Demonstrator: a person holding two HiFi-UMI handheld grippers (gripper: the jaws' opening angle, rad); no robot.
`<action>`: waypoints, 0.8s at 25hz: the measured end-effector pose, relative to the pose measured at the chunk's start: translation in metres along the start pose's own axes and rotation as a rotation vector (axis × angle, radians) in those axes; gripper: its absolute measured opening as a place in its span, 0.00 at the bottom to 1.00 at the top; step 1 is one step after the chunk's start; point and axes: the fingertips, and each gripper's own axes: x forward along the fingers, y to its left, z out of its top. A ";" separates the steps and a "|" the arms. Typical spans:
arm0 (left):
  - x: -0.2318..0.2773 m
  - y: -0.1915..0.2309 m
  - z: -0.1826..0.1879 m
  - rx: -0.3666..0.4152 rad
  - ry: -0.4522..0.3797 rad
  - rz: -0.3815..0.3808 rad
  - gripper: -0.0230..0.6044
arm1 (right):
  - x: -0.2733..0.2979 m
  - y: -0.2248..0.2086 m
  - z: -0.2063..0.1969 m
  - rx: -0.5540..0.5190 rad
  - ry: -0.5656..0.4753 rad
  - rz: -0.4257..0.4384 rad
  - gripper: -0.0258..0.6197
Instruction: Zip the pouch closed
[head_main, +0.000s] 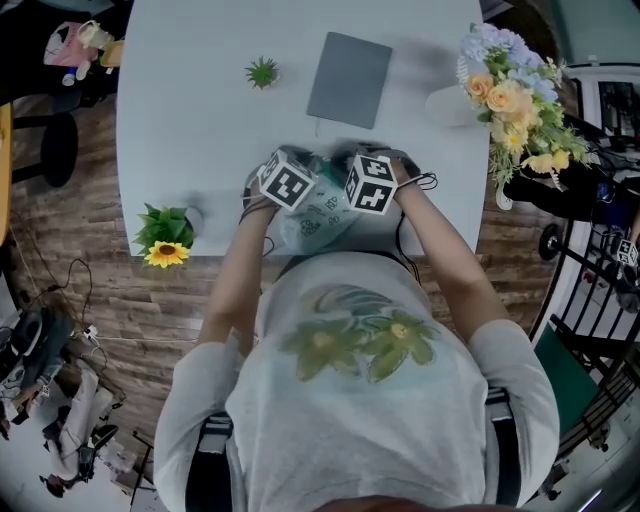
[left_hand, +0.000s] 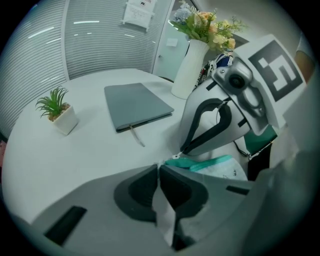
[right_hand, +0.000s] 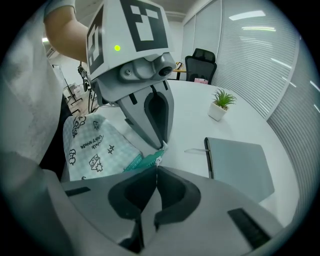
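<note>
Both grippers were bunched together over the near edge of the table (head_main: 200, 90), tips almost meeting at one end of the pouch (right_hand: 92, 145). The left gripper (left_hand: 160, 172) had its jaws pressed together on a fold of the pale fabric, which showed pinched between the pads. The right gripper (right_hand: 156, 172) was closed tight as well, with a small pale tab at its very tip. I took that for the zip pull, though it was too small to be sure.

What mattered was how the teal zip (left_hand: 200, 162) ran. From the left gripper's tips it led off to that gripper's right. From the right gripper it trailed away to its left and back toward the person, with the printed body of the pouch hanging on that same side. So the zip's long line started at the point where the two sets of tips met, and ran away from them.

To my eye the right gripper was the one placed to draw the pull, while the left anchored the end. How much of the zip was already closed I couldn't tell.
</note>
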 end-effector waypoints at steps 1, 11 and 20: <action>0.000 0.000 0.000 0.000 0.002 -0.002 0.07 | 0.000 0.001 0.000 0.001 0.005 0.004 0.07; 0.001 -0.001 0.001 0.056 0.024 0.005 0.07 | -0.004 0.005 -0.005 0.005 0.004 -0.003 0.07; 0.000 -0.001 0.000 0.058 0.018 0.000 0.07 | -0.004 0.009 -0.004 -0.002 0.022 0.009 0.07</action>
